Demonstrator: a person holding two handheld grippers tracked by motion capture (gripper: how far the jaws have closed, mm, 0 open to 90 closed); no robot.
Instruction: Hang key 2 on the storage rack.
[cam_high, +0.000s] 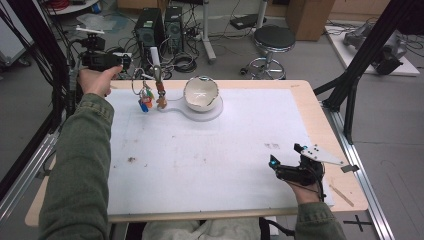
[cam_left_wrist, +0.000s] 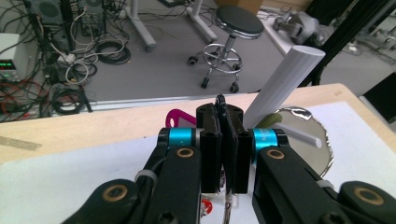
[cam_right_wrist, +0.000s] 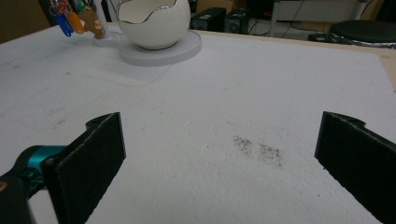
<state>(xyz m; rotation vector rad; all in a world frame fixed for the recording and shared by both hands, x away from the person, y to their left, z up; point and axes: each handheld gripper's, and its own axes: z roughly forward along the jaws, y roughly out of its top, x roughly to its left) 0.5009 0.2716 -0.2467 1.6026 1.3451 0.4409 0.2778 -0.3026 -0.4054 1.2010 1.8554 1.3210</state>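
My left gripper (cam_high: 125, 62) is held up over the table's far left corner. In the left gripper view its jaws (cam_left_wrist: 223, 112) are shut on a thin dark piece of a key bunch. A pink tag (cam_left_wrist: 180, 116) pokes out behind them and a key ring (cam_left_wrist: 229, 203) dangles below. From the high view, the bunch's coloured tags (cam_high: 145, 98) hang beside a white post (cam_high: 155, 57); whether they rest on its hook I cannot tell. A white egg-shaped bowl (cam_high: 201, 93) sits on the stand's round base (cam_right_wrist: 182, 49). My right gripper (cam_high: 285, 154) rests at the front right, open and holding nothing (cam_right_wrist: 219, 158).
A white mat (cam_high: 200, 160) covers most of the wooden table (cam_high: 345, 185). A small brown figure (cam_high: 161, 101) hangs by the tags. Dark specks (cam_right_wrist: 259, 149) mark the mat ahead of the right gripper. A stool (cam_high: 274, 40), computer towers and cables stand on the floor beyond.
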